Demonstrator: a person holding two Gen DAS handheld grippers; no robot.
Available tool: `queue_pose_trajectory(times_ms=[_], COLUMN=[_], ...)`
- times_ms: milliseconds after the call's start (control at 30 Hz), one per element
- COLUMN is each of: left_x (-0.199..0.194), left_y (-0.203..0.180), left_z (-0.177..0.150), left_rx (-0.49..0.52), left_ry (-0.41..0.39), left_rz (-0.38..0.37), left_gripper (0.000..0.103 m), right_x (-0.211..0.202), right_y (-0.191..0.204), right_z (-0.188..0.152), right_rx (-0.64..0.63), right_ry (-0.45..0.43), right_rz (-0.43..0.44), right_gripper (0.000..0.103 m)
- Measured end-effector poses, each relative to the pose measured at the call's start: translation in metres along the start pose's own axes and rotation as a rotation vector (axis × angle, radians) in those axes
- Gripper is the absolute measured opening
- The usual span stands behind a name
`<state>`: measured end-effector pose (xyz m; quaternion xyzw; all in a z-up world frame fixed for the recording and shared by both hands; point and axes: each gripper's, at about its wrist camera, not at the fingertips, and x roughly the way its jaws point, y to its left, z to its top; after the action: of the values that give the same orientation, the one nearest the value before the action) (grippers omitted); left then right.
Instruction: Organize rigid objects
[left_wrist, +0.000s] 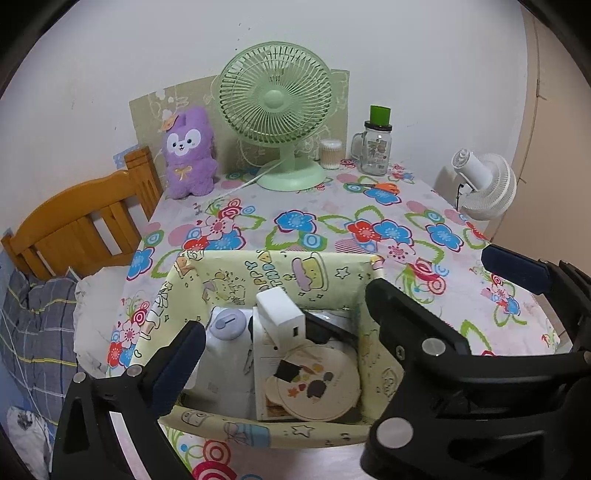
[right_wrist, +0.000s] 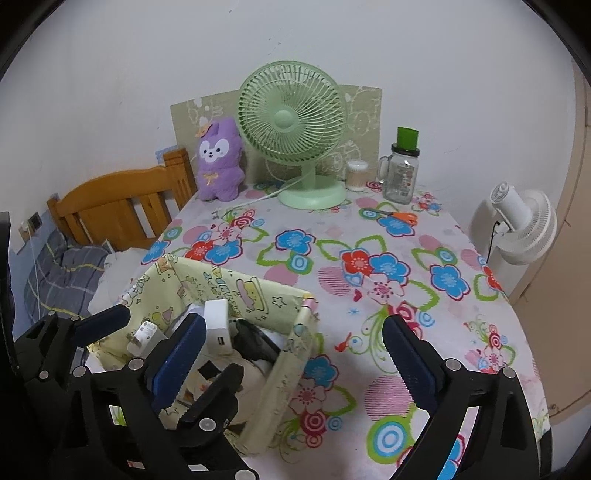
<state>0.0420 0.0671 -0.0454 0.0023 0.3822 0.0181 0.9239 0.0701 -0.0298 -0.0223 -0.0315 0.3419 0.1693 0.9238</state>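
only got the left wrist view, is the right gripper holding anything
Observer: No. In the right wrist view the right gripper is open and holds nothing. Only a corner of the box and the tablecloth show between its fingers.
Operator: anything in the box my fingers are hiding
Observer: Yes, a white plug adapter lies near the box's left wall, prongs showing.
Operator: is the white fan on the table
Observer: No. The white fan sits on a white upright stand just past the table's right edge.
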Motion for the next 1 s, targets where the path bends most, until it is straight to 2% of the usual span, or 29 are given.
queue_pose_trajectory(times_ms=[1000], left_x=[-0.05], left_y=[-0.062], left_z=[0.007], left_rx=[-0.012], left_ry=[-0.107], left_rz=[0.035], left_gripper=[0.103], right_x=[-0.065], right_y=[-0.077], right_z=[-0.005], right_rx=[0.007], right_ry=[-0.094], right_rz=[-0.068], right_gripper=[0.1])
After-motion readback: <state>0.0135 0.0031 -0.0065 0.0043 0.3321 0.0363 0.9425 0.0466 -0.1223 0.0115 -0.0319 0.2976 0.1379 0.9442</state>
